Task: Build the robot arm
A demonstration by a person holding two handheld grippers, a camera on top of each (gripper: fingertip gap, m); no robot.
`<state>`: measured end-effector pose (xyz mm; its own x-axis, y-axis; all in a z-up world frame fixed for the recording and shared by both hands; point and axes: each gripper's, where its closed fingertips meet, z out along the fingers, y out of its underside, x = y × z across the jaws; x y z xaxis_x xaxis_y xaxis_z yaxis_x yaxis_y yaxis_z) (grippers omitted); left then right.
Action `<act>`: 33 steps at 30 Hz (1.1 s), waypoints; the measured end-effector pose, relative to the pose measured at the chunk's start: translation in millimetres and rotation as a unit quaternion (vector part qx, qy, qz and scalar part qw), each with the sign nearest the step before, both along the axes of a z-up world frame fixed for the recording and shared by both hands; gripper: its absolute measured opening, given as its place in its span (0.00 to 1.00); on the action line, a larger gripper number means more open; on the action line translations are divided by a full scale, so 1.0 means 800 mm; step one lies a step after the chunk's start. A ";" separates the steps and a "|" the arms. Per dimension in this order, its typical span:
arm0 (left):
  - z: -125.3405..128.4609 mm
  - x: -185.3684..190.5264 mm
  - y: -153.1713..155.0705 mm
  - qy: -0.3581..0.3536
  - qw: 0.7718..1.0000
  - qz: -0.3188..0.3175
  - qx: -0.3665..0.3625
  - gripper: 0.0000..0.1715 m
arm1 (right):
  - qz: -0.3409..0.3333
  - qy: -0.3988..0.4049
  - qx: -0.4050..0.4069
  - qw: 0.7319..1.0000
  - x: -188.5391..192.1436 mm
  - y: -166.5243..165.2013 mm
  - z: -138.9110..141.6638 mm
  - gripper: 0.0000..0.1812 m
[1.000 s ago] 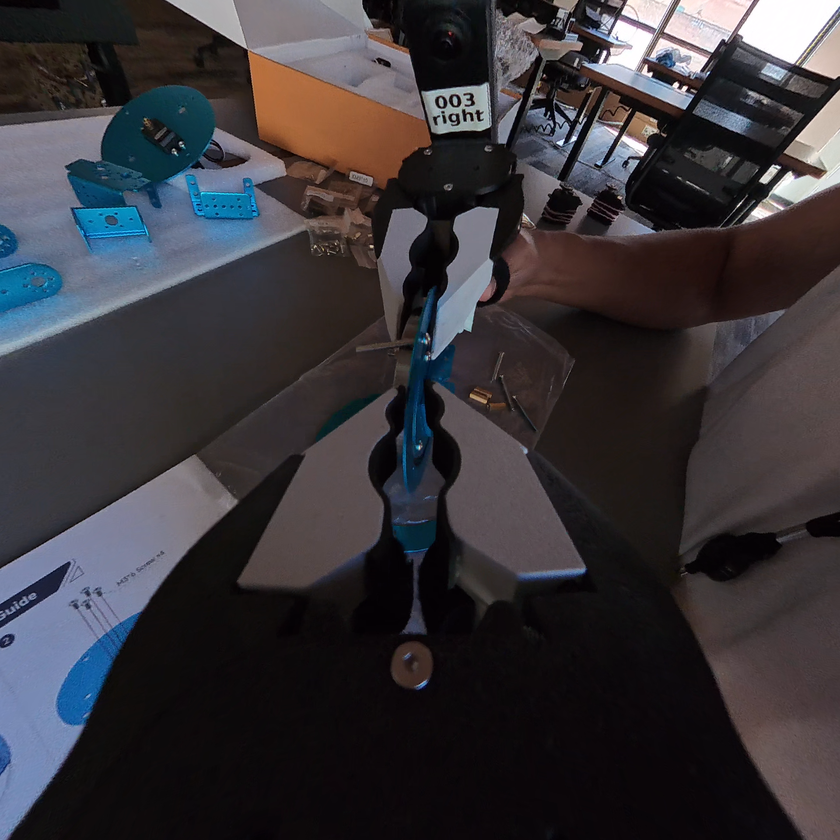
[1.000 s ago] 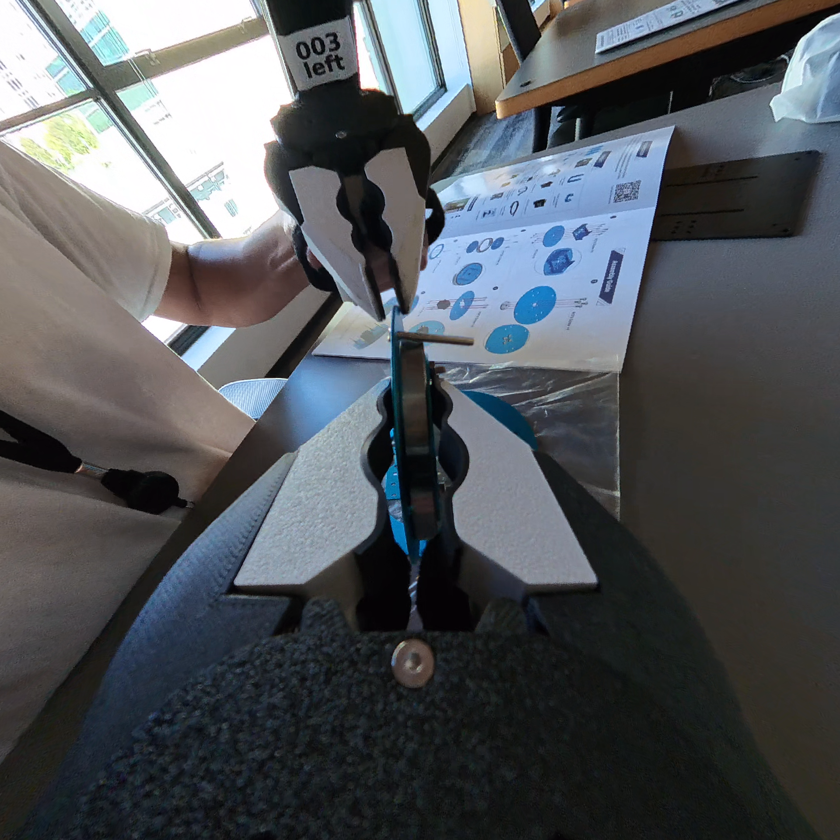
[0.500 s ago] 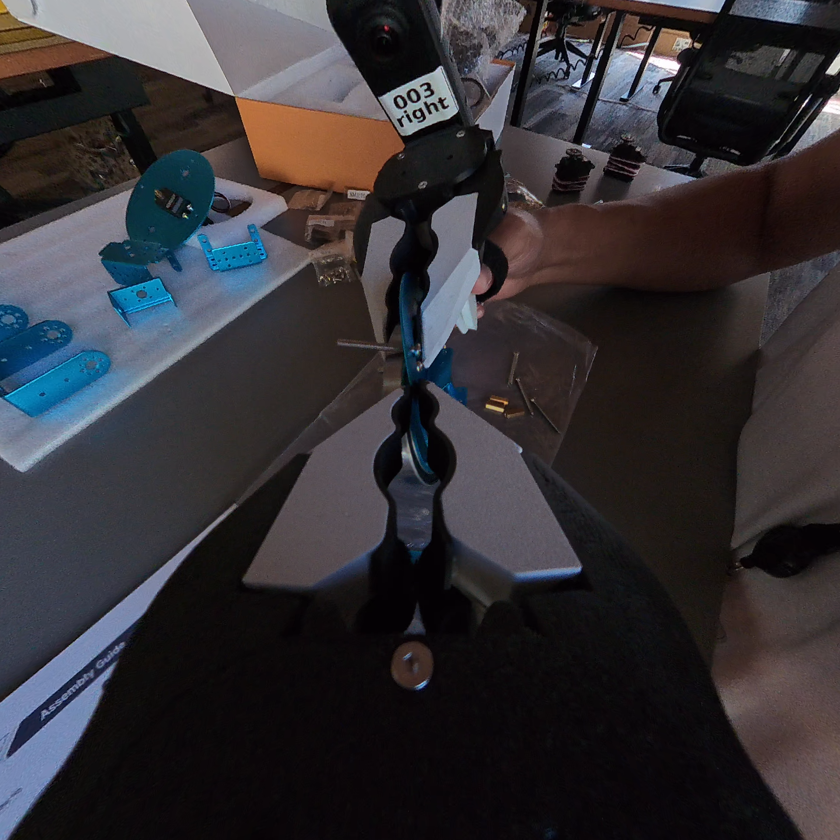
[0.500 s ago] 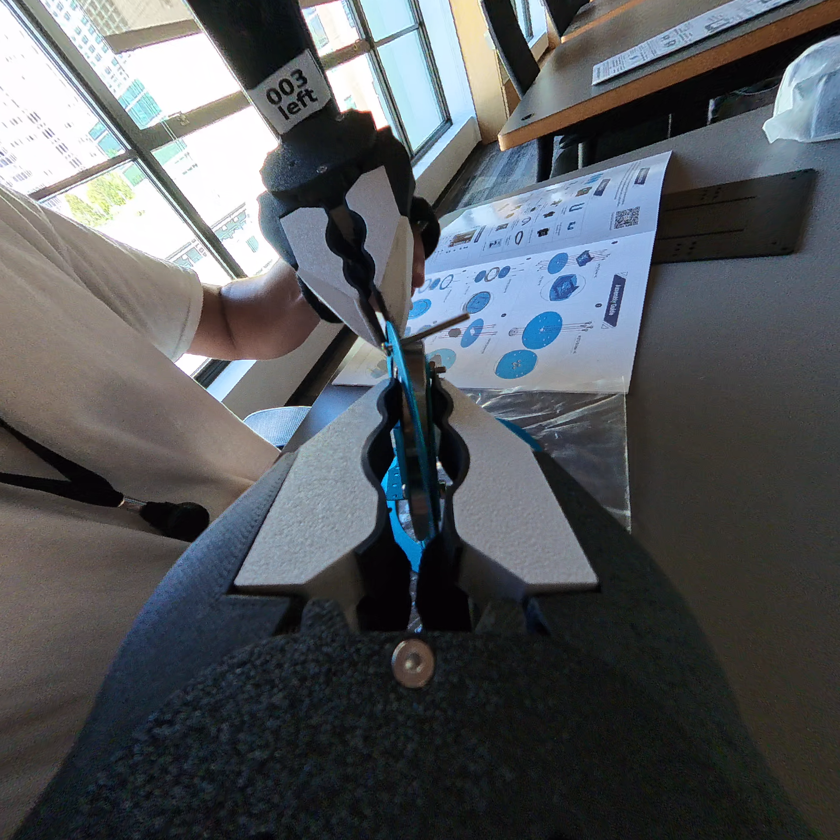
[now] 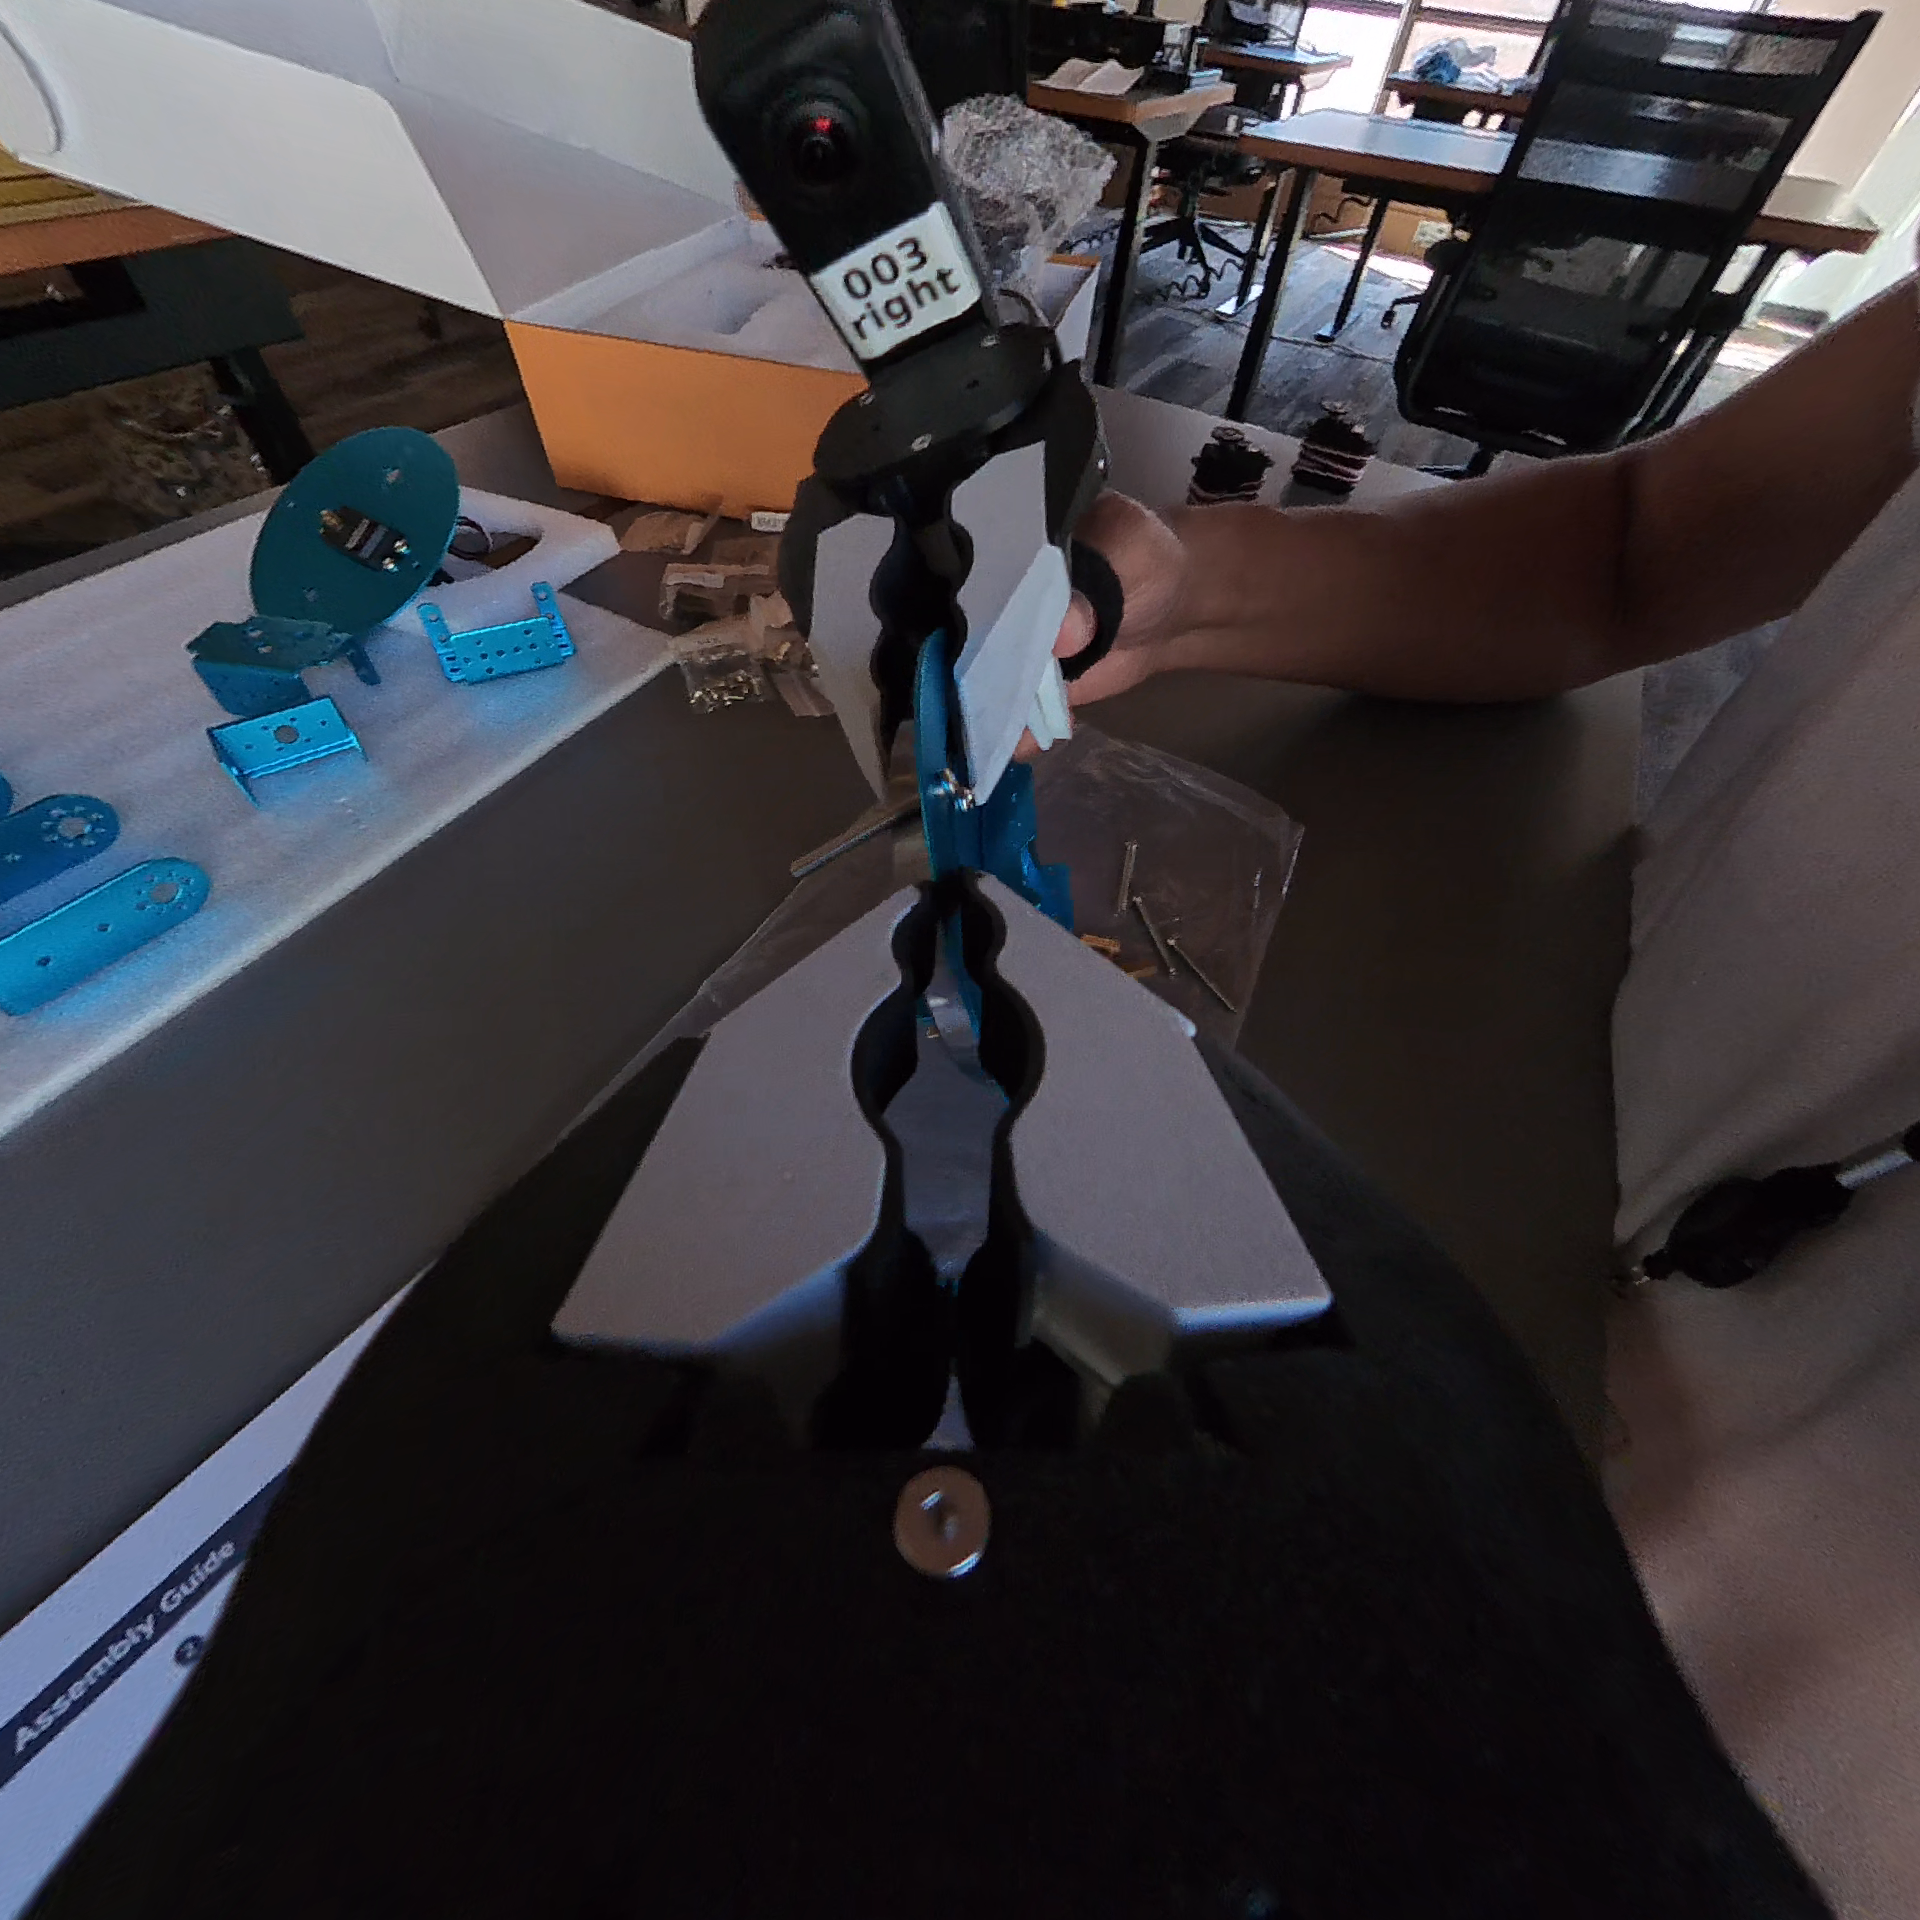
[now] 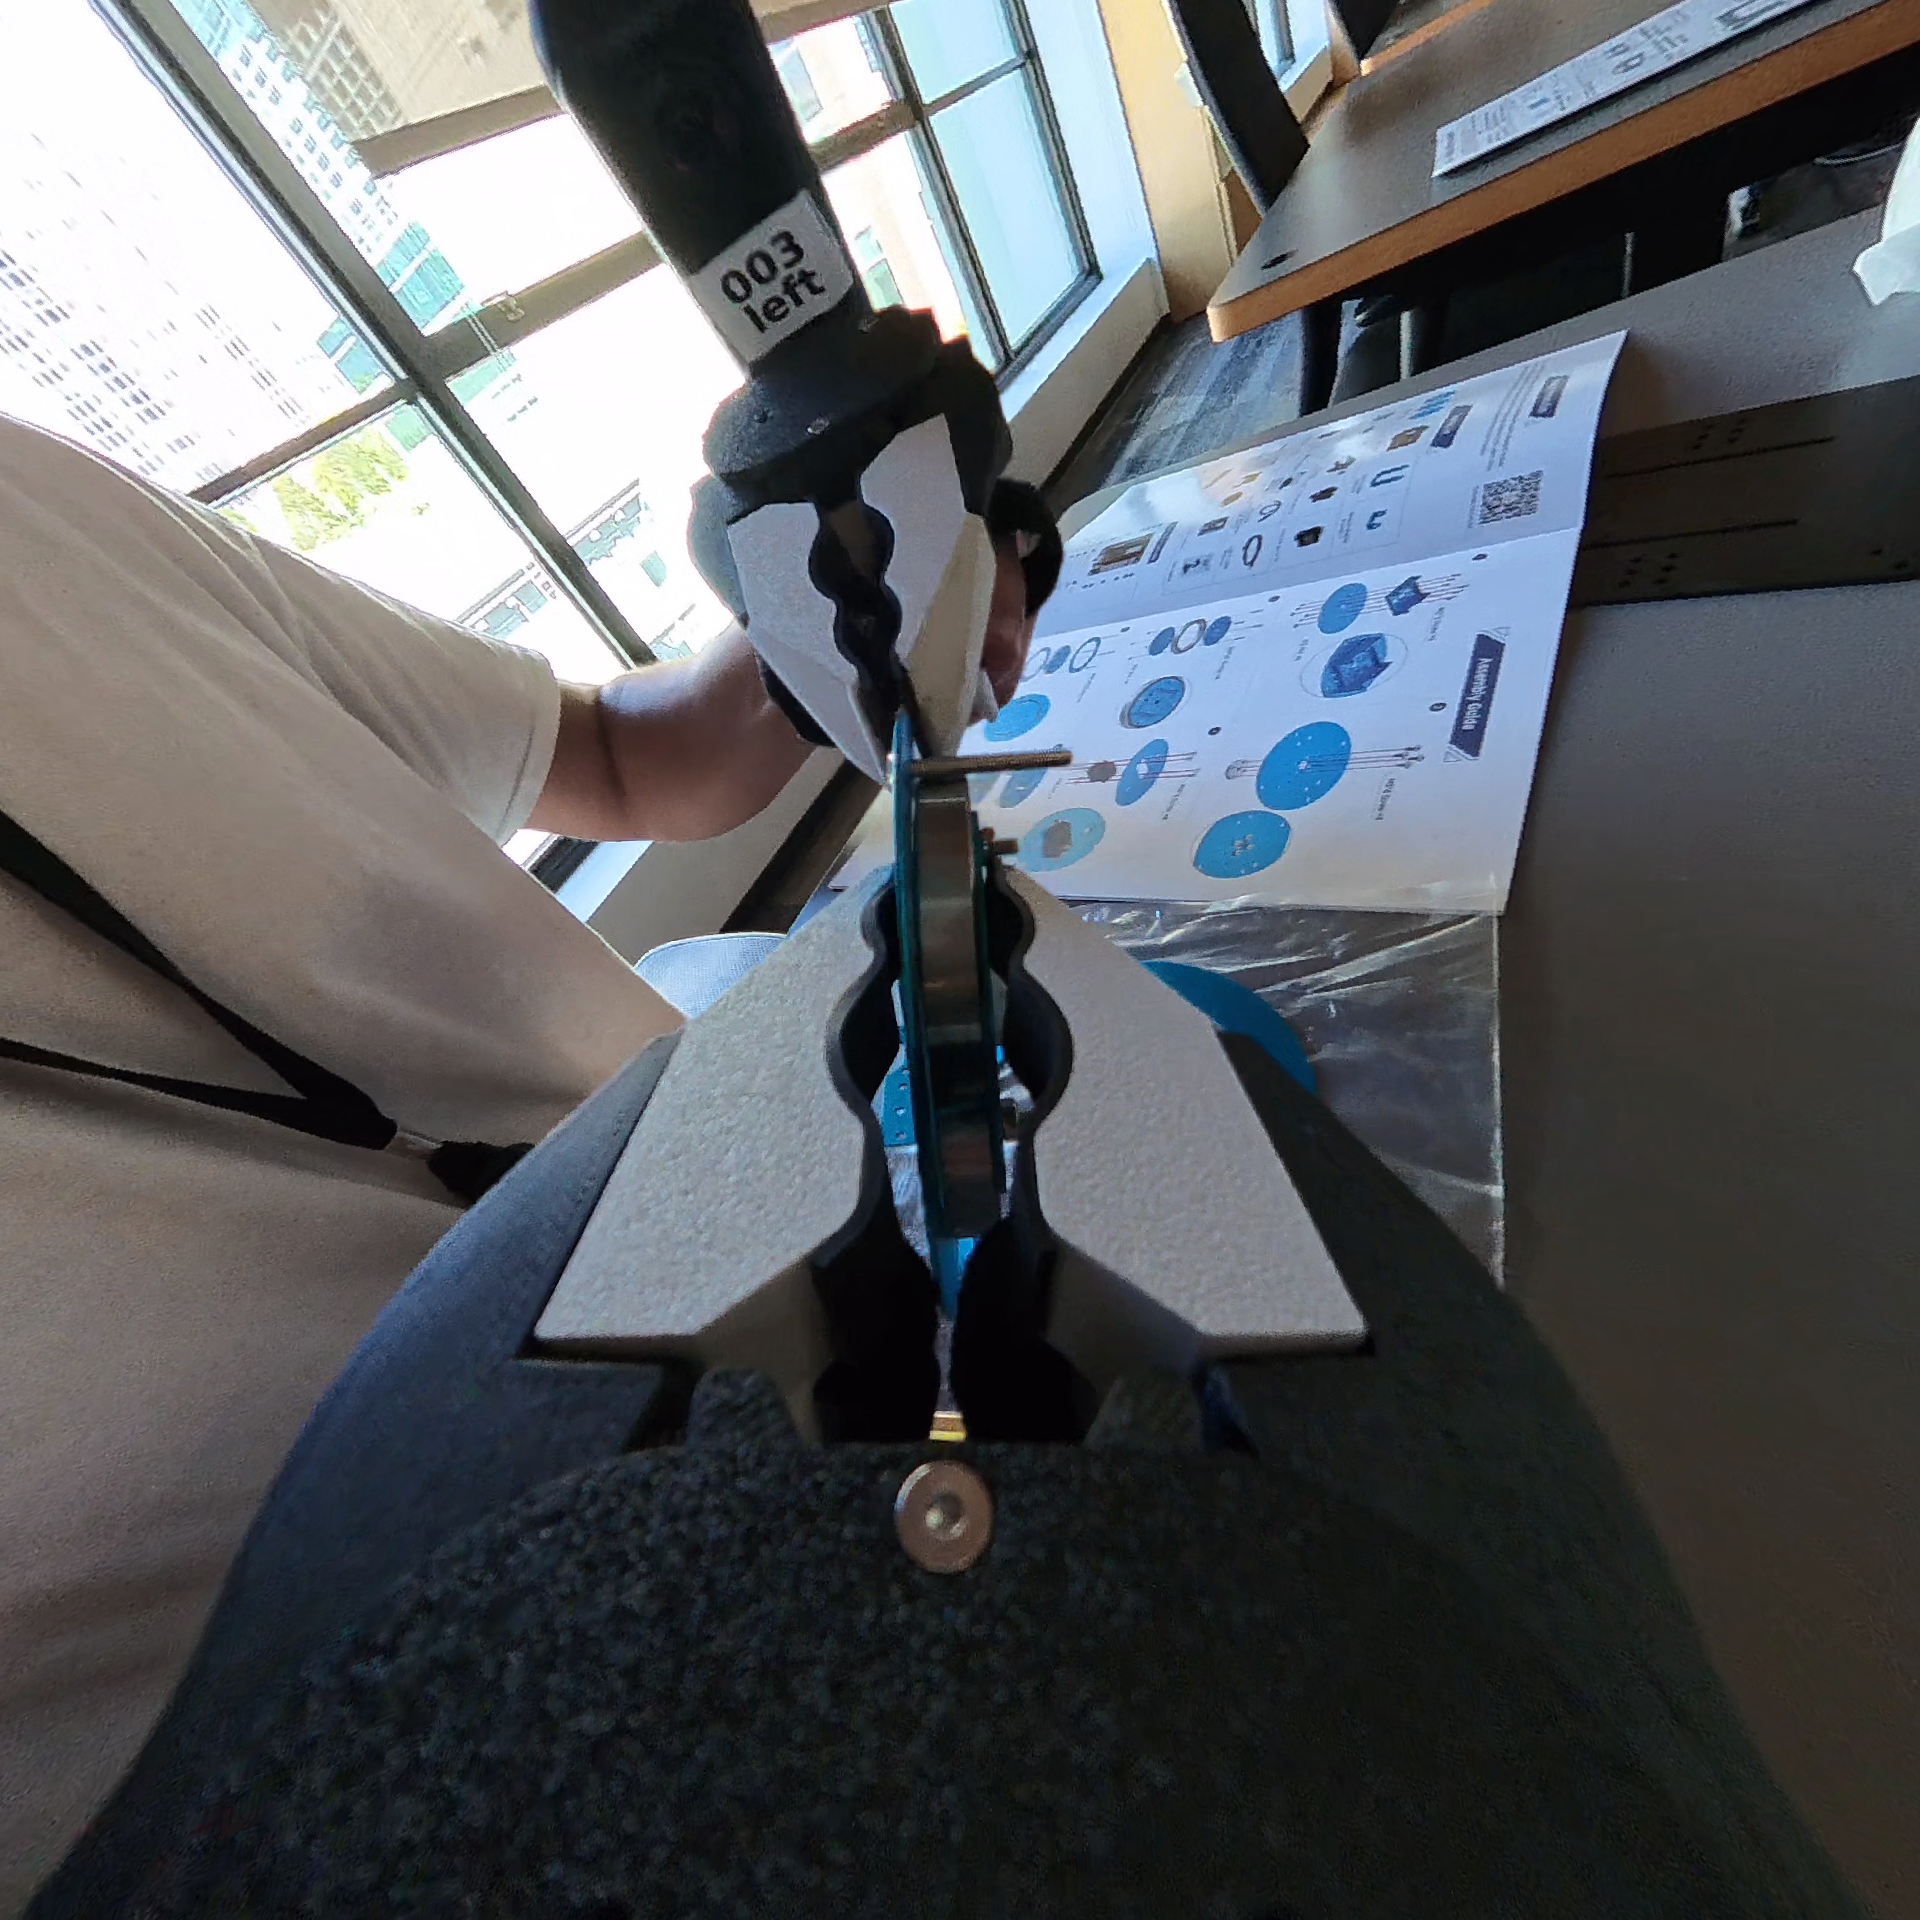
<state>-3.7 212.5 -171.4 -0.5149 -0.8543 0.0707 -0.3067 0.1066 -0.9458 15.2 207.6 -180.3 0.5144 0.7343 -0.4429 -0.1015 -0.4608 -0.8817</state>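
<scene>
My right gripper point(image 6: 940, 883) is shut on a blue disc assembly point(image 6: 951, 997), two thin blue plates with a metal ring between them, held edge-on above the table. A long screw point(image 6: 987, 762) sticks out sideways near its top. My left gripper point(image 6: 902, 753) comes from the opposite side, and its fingertips are shut on the rim of one blue plate, beside the screw. In the left wrist view the left gripper point(image 5: 951, 894) pinches the plate's edge point(image 5: 951, 821), with the right gripper point(image 5: 935, 790) just beyond and the screw point(image 5: 847, 842) slanting off to the left.
A clear plastic bag point(image 5: 1174, 883) with loose screws and brass standoffs lies below, and another blue disc point(image 6: 1236, 1013) rests on it. A white foam tray point(image 5: 499, 748) holds blue brackets and a disc with a servo point(image 5: 353, 530). An orange box point(image 5: 644, 416) stands behind. A printed guide sheet point(image 6: 1351, 675) lies on the table. The grippers are tip to tip, or close to it.
My left gripper's fingers have closed onto the blue plate's rim. Both grippers and the assembly have tilted a little, so the screw now slants in the left wrist view.
</scene>
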 end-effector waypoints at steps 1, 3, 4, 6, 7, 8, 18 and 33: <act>0.003 -0.001 -0.003 -0.001 1.000 -0.010 -0.001 0.02 | 0.001 0.001 0.001 1.000 -0.001 0.000 0.001 0.07; 0.004 -0.001 -0.005 0.004 1.000 -0.024 0.003 0.01 | -0.003 -0.015 0.005 1.000 -0.002 0.001 0.000 0.07; 0.004 0.000 -0.006 0.007 1.000 -0.029 0.009 0.01 | -0.002 -0.023 0.007 1.000 -0.003 0.000 -0.001 0.07; 0.005 0.002 -0.005 0.011 0.999 -0.035 0.017 0.01 | 0.003 -0.024 0.010 1.000 -0.005 -0.002 0.001 0.07; 0.005 0.002 -0.005 0.014 0.999 -0.041 0.018 0.01 | 0.004 -0.022 0.009 1.000 -0.005 -0.003 0.001 0.07; 0.006 0.003 -0.005 0.015 0.999 -0.044 0.020 0.01 | 0.004 -0.018 0.008 1.000 -0.005 -0.003 0.002 0.07; 0.002 0.003 -0.004 0.024 0.998 -0.046 0.040 0.02 | 0.005 -0.005 0.002 1.000 -0.002 -0.003 0.001 0.07; 0.000 0.001 0.000 0.032 0.996 -0.052 0.061 0.02 | 0.001 -0.001 0.002 1.000 0.001 -0.002 0.001 0.07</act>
<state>-2.8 212.6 -171.2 -0.5987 -0.8009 0.0059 -0.3475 0.2532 -0.9028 15.7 206.2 -179.2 0.5141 0.7364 -0.4399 -0.1000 -0.4579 -0.8834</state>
